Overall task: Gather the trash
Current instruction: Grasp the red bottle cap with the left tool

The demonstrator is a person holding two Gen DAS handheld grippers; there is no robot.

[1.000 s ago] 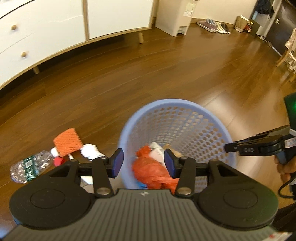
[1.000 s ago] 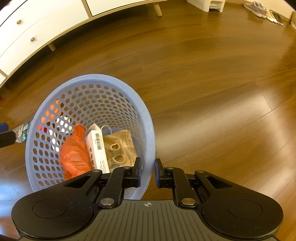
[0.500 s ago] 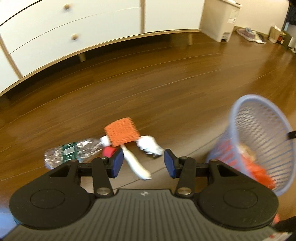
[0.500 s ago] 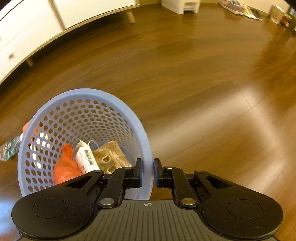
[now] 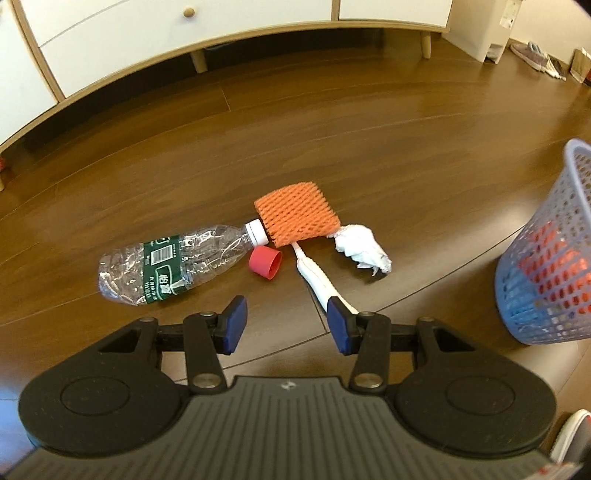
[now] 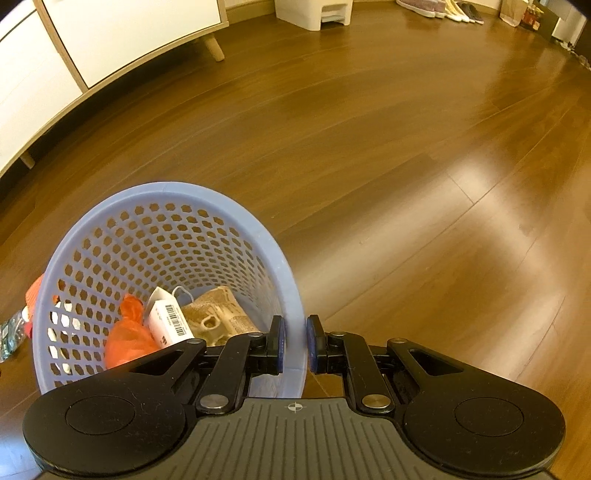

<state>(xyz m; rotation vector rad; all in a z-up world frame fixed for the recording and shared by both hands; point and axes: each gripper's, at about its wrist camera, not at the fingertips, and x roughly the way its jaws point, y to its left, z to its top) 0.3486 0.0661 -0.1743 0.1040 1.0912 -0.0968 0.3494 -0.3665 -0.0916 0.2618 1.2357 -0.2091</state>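
On the wooden floor lie a crushed clear bottle [image 5: 170, 264] with a green label, a red cap [image 5: 265, 261], an orange foam net [image 5: 297, 213], a crumpled white tissue [image 5: 362, 245] and a white tube [image 5: 319, 281]. My left gripper [image 5: 287, 325] hovers open just in front of them, its right finger close to the tube. The blue perforated basket [image 6: 258, 236] holds an orange bag [image 6: 127, 338], a white box [image 6: 168, 321] and a brown paper piece [image 6: 218, 314]. My right gripper [image 6: 294, 343] is shut on the basket's near rim. The basket [image 5: 546, 266] stands at the right edge of the left wrist view.
A white cabinet [image 5: 184, 44] on wooden legs runs along the back. A white bin [image 6: 314, 13] and several shoes [image 6: 439, 7] sit far off by the wall. Bare floor [image 6: 406, 147] stretches to the right of the basket.
My left gripper swung left from over the basket to the trash on the floor and came closer to it. My right gripper stayed clamped on the rim while the basket shifted slightly.
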